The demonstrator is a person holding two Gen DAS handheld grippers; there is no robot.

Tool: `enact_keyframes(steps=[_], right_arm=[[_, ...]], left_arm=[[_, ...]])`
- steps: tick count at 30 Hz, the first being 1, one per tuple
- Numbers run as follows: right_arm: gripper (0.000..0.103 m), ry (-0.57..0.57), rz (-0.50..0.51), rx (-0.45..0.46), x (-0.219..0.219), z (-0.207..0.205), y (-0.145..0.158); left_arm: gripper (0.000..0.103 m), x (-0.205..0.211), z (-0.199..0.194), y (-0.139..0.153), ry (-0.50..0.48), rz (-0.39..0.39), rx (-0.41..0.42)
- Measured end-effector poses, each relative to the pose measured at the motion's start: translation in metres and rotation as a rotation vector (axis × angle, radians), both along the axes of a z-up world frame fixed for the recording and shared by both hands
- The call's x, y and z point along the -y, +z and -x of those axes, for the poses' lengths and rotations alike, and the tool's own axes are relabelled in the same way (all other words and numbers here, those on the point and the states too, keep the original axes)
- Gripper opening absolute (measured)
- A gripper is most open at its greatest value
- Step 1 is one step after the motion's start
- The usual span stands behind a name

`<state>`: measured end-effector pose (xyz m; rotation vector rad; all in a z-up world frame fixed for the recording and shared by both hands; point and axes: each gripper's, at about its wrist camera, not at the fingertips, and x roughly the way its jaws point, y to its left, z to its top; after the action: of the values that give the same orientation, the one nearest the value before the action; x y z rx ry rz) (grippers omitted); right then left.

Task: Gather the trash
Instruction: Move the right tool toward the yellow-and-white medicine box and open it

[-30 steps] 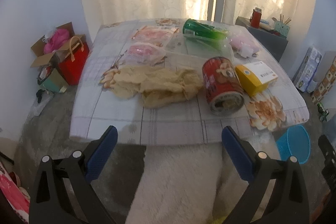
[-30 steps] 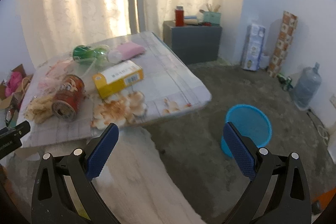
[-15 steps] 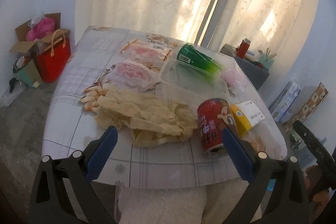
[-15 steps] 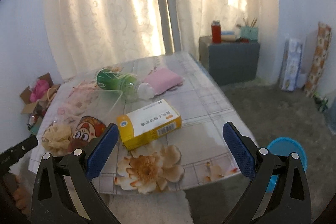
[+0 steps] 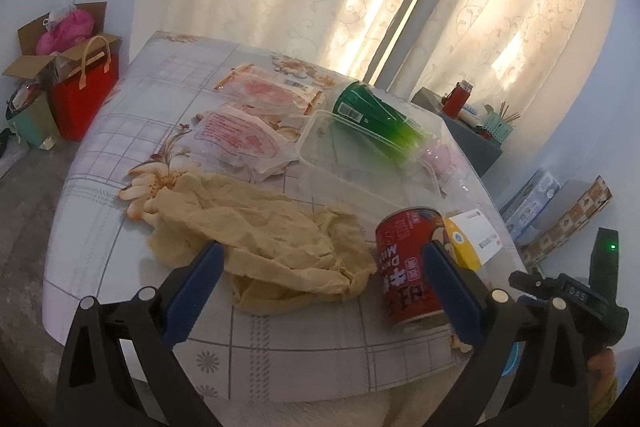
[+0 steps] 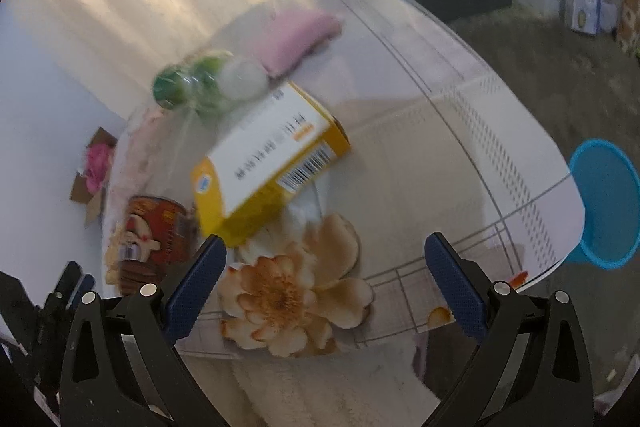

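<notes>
Both my grippers, left gripper (image 5: 320,269) and right gripper (image 6: 326,273), have closed in on the floral-clothed table (image 5: 280,355), fingers apart and empty, so grabbing starts: crumpled tan paper (image 5: 264,243) and yellow-white cardboard box (image 6: 268,171) flank the red tin can (image 5: 408,267).

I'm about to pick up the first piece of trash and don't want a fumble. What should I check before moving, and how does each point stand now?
1. Left claw open and empty: ok.
2. Right claw open and empty: ok.
3. Left claw lined up on a target: ok, the crumpled tan bag lies between its fingers, red can beside it.
4. Right claw lined up on the yellow box: not ok, the box sits left of centre.
5. Right view sharp enough to aim: not ok, blurred.
6. Blue bin in reach: cannot tell; it stands on the floor past the table edge.
</notes>
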<state>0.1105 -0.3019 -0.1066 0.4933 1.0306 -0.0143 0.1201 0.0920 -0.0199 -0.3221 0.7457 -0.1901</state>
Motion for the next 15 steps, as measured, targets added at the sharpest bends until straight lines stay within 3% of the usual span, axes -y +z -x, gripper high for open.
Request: enact_keyframes(steps=[4, 8, 11, 15], right_arm=[[0.095, 0.007, 0.102, -0.040, -0.007, -0.007, -0.002], [0.095, 0.047, 0.135, -0.117, -0.014, -0.015, -0.007], [0.095, 0.062, 0.106, -0.129, -0.005, -0.013, -0.006], [0.095, 0.035, 0.023, -0.062, 0.010, -0.003, -0.004]], left_arm=[[0.097, -0.008, 0.002, -0.003, 0.011, 0.012, 0.000], [0.097, -0.016, 0.005, -0.007, 0.023, 0.028, 0.003], [0.097, -0.022, 0.009, -0.009, 0.030, 0.045, 0.004], [0.097, -0.027, 0.011, -0.009, 0.032, 0.052, 0.003]])
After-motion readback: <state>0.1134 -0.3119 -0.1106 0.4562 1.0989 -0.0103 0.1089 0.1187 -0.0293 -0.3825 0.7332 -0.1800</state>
